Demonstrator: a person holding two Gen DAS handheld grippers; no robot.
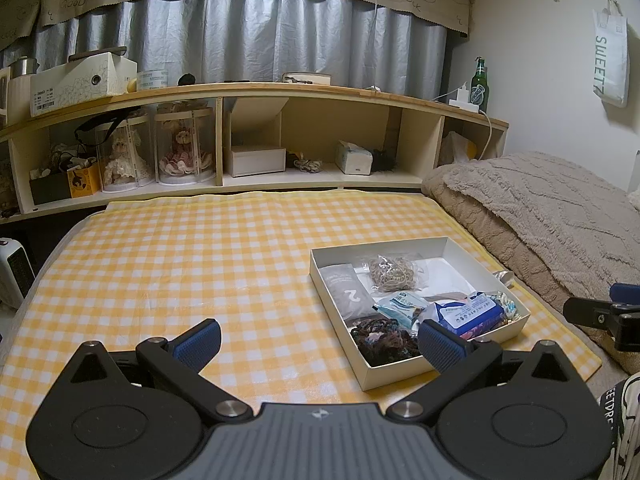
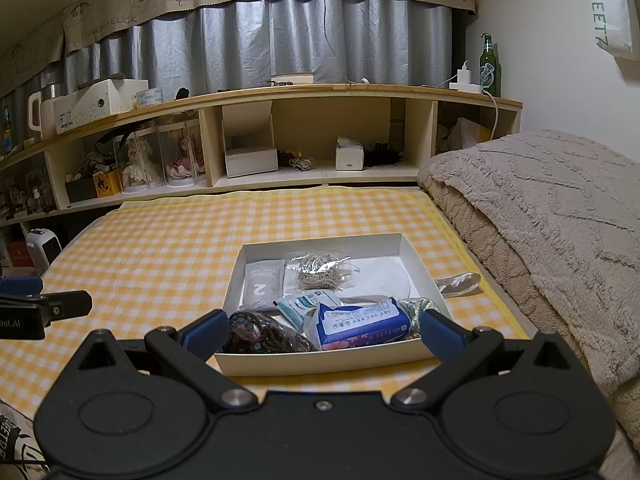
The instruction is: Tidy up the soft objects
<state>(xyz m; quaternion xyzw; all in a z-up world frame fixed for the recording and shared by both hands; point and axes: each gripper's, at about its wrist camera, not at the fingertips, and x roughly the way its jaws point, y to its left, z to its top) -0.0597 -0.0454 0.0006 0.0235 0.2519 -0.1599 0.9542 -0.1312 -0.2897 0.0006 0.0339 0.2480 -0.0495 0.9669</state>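
Note:
A shallow white box [image 1: 400, 374] [image 2: 320, 358] lies on the yellow checked cloth [image 1: 180, 264] [image 2: 160, 248]. Inside it are a grey packet marked 2 [image 1: 346, 290] [image 2: 262, 280], a bag of tan string [image 1: 394, 272] [image 2: 320, 272], a blue tissue pack [image 1: 472, 314] [image 2: 362, 320], a pale blue packet [image 1: 400, 306] [image 2: 304, 306] and a dark knitted bundle [image 1: 384, 340] [image 2: 264, 334]. My left gripper [image 1: 320, 340] is open and empty, just left of the box's near corner. My right gripper [image 2: 324, 334] is open and empty in front of the box's near wall.
A fluffy beige blanket [image 1: 552, 216] [image 2: 552, 220] is piled to the right of the cloth. A crumpled clear wrapper [image 2: 458, 282] lies beside the box. Behind stands a wooden shelf [image 1: 256, 92] [image 2: 304, 94] with dolls, boxes and a green bottle [image 2: 490, 66]. A white heater [image 1: 14, 272] stands at the left.

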